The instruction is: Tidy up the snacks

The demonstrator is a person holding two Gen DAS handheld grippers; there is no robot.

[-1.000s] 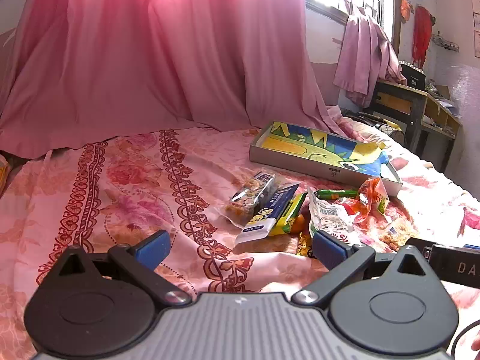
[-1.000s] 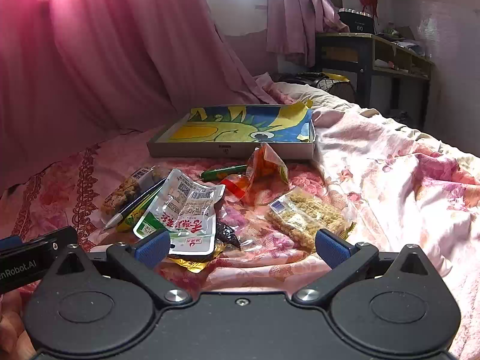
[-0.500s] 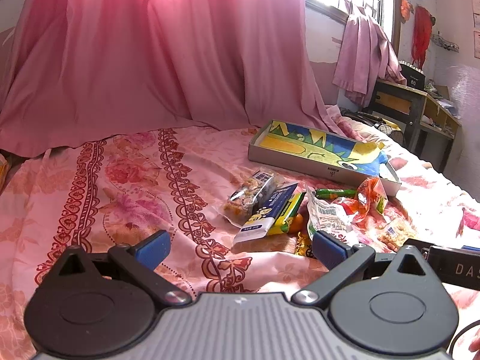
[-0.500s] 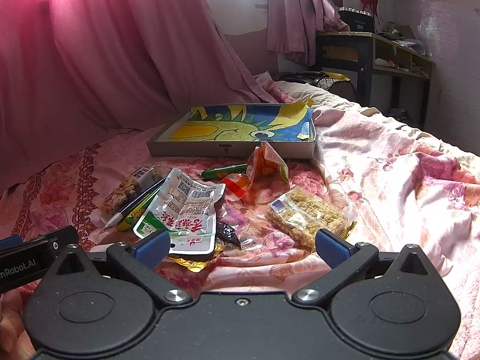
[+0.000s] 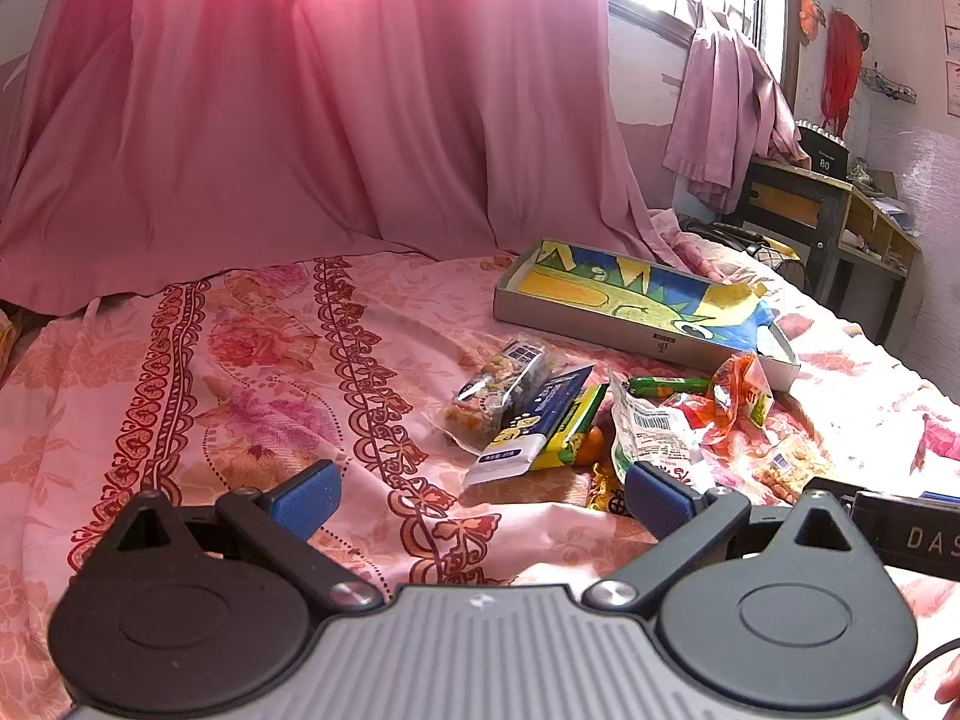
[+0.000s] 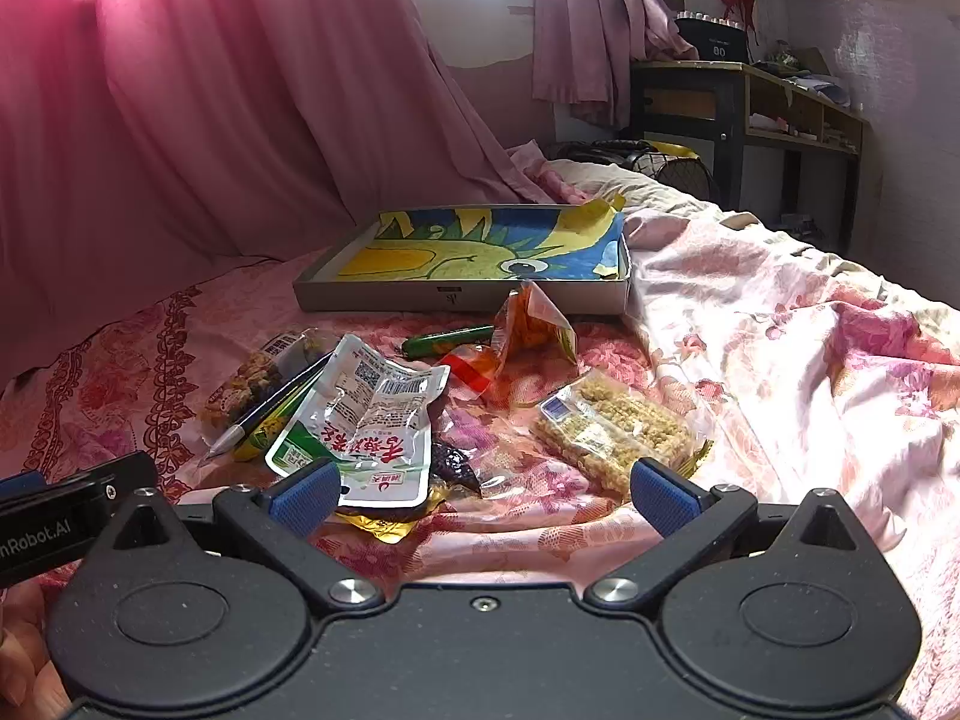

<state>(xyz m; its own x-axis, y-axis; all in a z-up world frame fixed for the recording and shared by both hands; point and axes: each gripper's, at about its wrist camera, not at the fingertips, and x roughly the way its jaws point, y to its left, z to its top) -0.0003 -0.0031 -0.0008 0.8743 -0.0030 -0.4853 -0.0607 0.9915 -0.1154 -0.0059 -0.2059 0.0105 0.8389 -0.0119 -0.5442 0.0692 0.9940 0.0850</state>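
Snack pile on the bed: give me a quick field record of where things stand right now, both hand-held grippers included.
surface: floral bedspread
container: shallow box with a cartoon-print lining, no snacks in it
pile: lies loose in front of the box
nearest right: white-green pouch, puffed-grain bar
nearest left: blue-white packet, clear granola pack
also: green sausage stick, orange wrapper
left hand-held gripper: open, empty
right hand-held gripper: open, empty
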